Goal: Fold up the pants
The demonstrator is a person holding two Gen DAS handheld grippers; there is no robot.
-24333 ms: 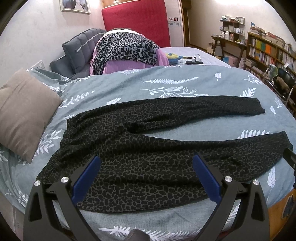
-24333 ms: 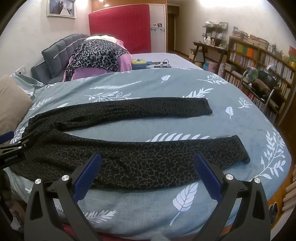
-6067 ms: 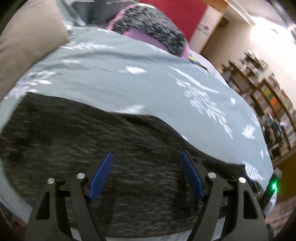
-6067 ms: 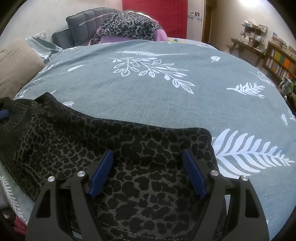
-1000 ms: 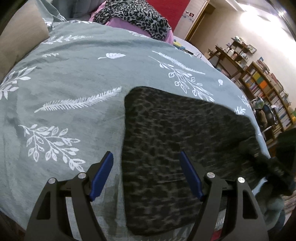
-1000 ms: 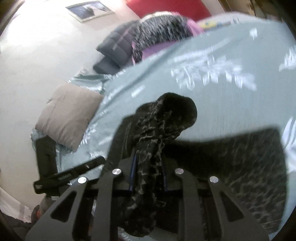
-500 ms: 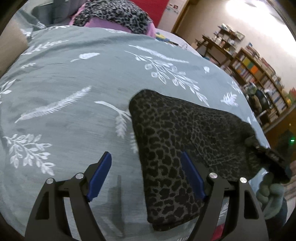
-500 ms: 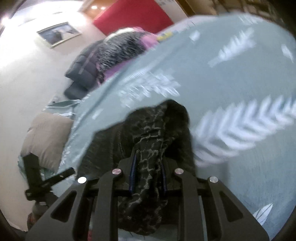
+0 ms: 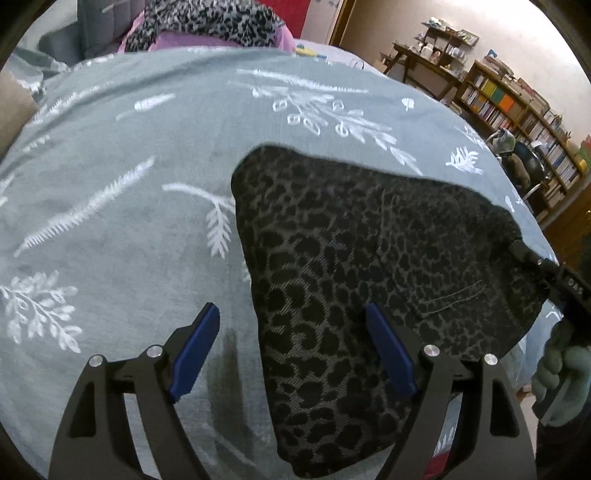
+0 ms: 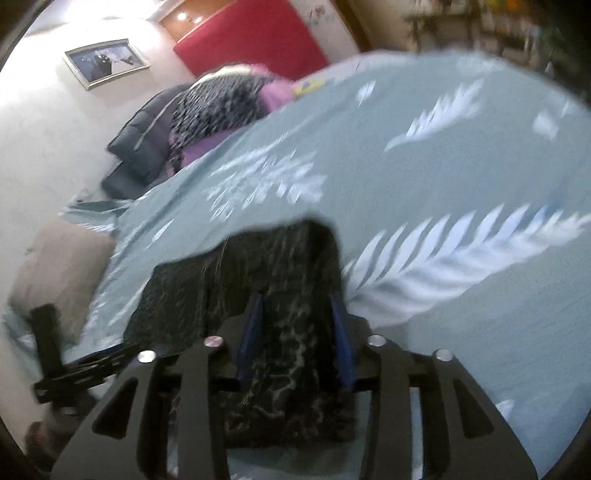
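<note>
The dark leopard-print pants (image 9: 369,266) lie folded into a compact stack on the grey leaf-print bedspread (image 9: 110,177). My left gripper (image 9: 291,325) is open and empty, its right blue pad over the stack's left edge. My right gripper (image 10: 295,314) has its blue pads slightly apart around the pants' right end (image 10: 288,280), no longer pinching tight; the view is blurred. The right gripper also shows in the left wrist view (image 9: 546,280) at the stack's far right corner.
A beige pillow (image 10: 55,273) lies at the bed's left. A leopard blanket on purple bedding (image 9: 207,22) sits at the head of the bed, below a red headboard (image 10: 251,40). Bookshelves (image 9: 517,110) and a desk stand to the right. The bed edge is close below.
The right gripper's pads have parted from a tight pinch on the pants' end, and it has lowered the end to the bed. The left gripper has edged closer to the stack.
</note>
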